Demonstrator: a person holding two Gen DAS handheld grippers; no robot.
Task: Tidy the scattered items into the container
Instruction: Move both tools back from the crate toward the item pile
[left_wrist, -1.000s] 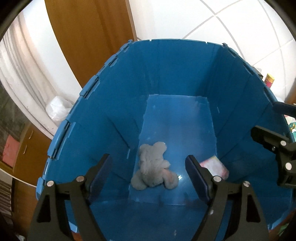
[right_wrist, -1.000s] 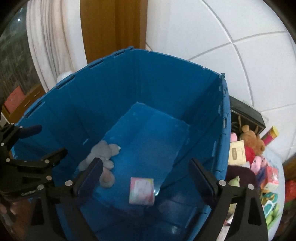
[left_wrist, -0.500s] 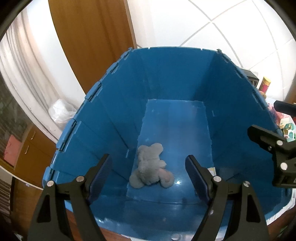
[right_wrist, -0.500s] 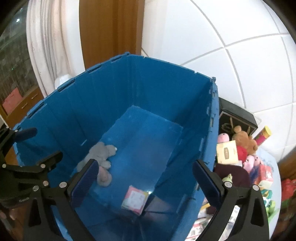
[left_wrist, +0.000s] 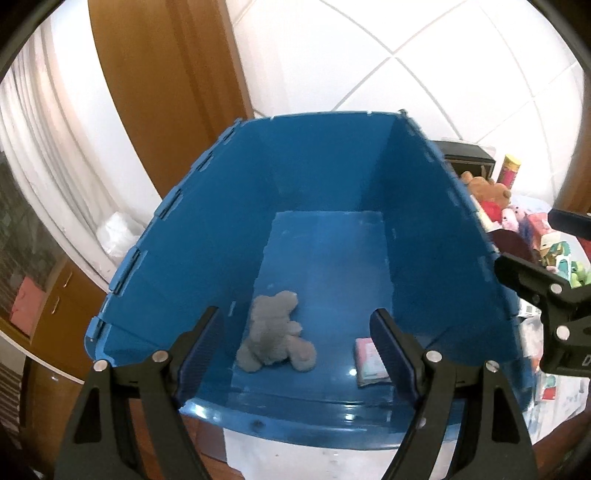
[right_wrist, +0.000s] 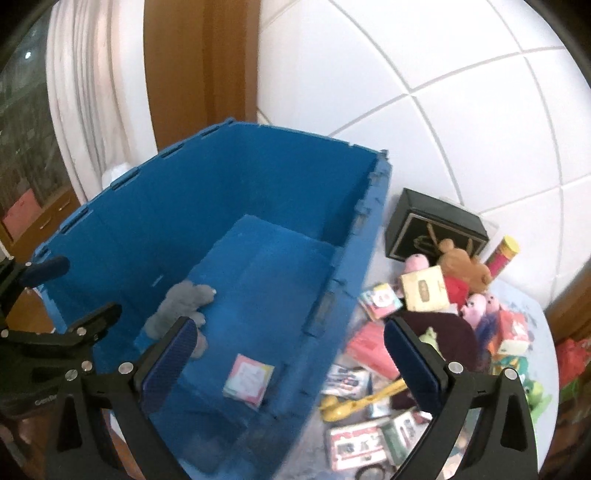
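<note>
A deep blue bin (left_wrist: 184, 236) fills the left wrist view and the left half of the right wrist view (right_wrist: 184, 206). On its floor lie a grey plush toy (left_wrist: 273, 332) (right_wrist: 177, 306) and a small pink packet (left_wrist: 369, 358) (right_wrist: 249, 378). My left gripper (left_wrist: 295, 332) hovers open above the bin's near rim with nothing between its fingers. My right gripper (right_wrist: 291, 332) stands wide open and empty over the bin's right wall. Right of the bin lies a heap of scattered items, among them a brown teddy (right_wrist: 461, 266), a pink plush (right_wrist: 476, 306) and a yellow toy (right_wrist: 354, 402).
A black box (right_wrist: 436, 232) and a yellow-capped tube (right_wrist: 502, 254) stand at the back of the heap against the white tiled wall. A wooden door frame and a white curtain rise behind the bin. A white bag (left_wrist: 118, 236) sits left of it.
Both grippers have drawn back and up from inside the bin, so its near rim now shows. The right view has swung rightward onto the heap. The right jaws widened a little.
</note>
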